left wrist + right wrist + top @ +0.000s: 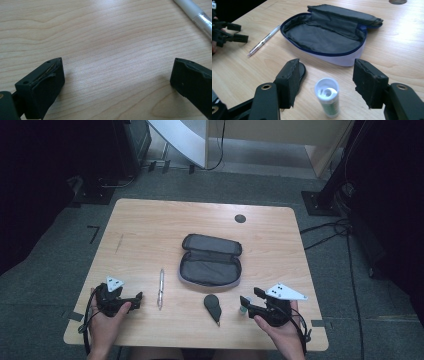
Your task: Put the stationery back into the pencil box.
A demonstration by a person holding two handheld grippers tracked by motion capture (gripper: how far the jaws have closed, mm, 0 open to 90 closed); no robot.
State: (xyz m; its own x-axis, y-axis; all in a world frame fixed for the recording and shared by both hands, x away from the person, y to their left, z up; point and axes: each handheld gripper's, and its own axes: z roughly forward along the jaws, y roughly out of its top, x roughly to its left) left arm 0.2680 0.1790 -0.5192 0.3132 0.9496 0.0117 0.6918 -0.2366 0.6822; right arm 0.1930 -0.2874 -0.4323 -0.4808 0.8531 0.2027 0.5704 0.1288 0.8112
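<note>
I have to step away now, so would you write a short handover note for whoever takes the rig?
Left gripper: open, holding nothing, low over the table beside the pen.
Right gripper: open, jaws either side of the small white tube, not closed on it.
Pencil case: unzipped, lying open mid-table, nothing seen inside.
Dark teardrop-shaped item: on the table in front of the case.
Done: case opened. Left: likely packing tube, pen and dark item inside, then zipping.

Wooden table (150, 225) — open pencil case (210, 260), pen (160, 288), black oval tool (213, 305), small white tube (327, 100) lying on it.
</note>
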